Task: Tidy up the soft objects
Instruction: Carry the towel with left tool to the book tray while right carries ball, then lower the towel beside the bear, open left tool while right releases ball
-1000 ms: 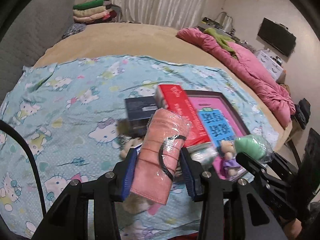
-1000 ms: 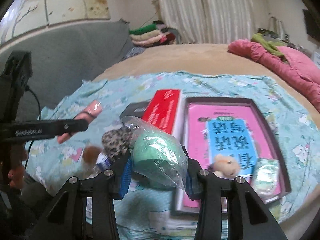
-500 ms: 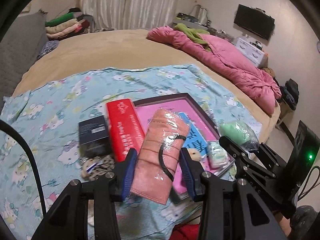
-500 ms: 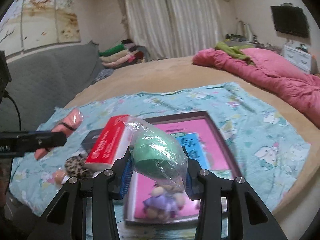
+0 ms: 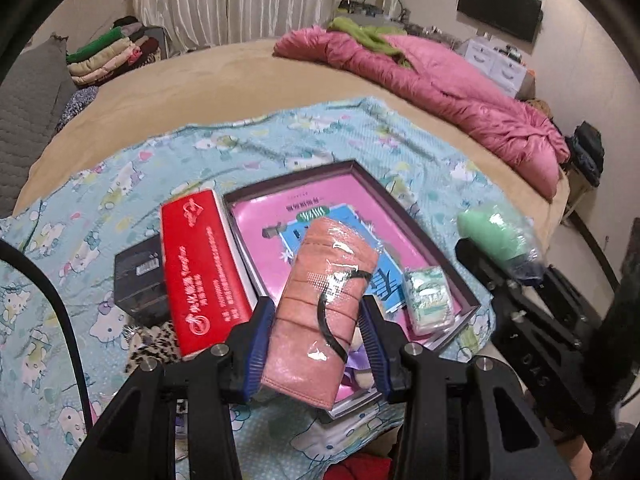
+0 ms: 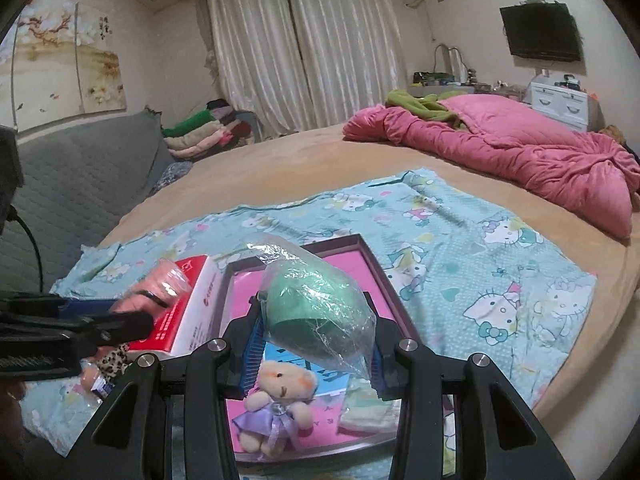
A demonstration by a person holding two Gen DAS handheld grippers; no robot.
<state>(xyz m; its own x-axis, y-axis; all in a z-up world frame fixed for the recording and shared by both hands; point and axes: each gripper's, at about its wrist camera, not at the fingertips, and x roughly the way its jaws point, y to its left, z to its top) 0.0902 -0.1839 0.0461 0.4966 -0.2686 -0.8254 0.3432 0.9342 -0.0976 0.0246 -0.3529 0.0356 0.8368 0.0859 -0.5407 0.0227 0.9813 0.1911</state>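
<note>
Pink ribbed cloth roll in glossy clear plastic wrap; green soft bundle in crinkled film; glossy red cardboard box; matt blue printed cotton sheet.

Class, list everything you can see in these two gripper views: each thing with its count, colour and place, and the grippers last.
Wrapped pink item: one, pink, in left gripper.
Bagged green item: one, green, in right gripper.
Tray: one, dark frame, pink inside, on blanket.
Teddy bear: one, beige, purple dress, in tray.
Tissue pack: one, pale green, in tray.
Red box: one, left of tray.
Black box: one, left of red box.
Blanket: one, light blue, on bed.
Quilt: one, pink, far side.
Left gripper: shut.
Right gripper: shut.
</note>
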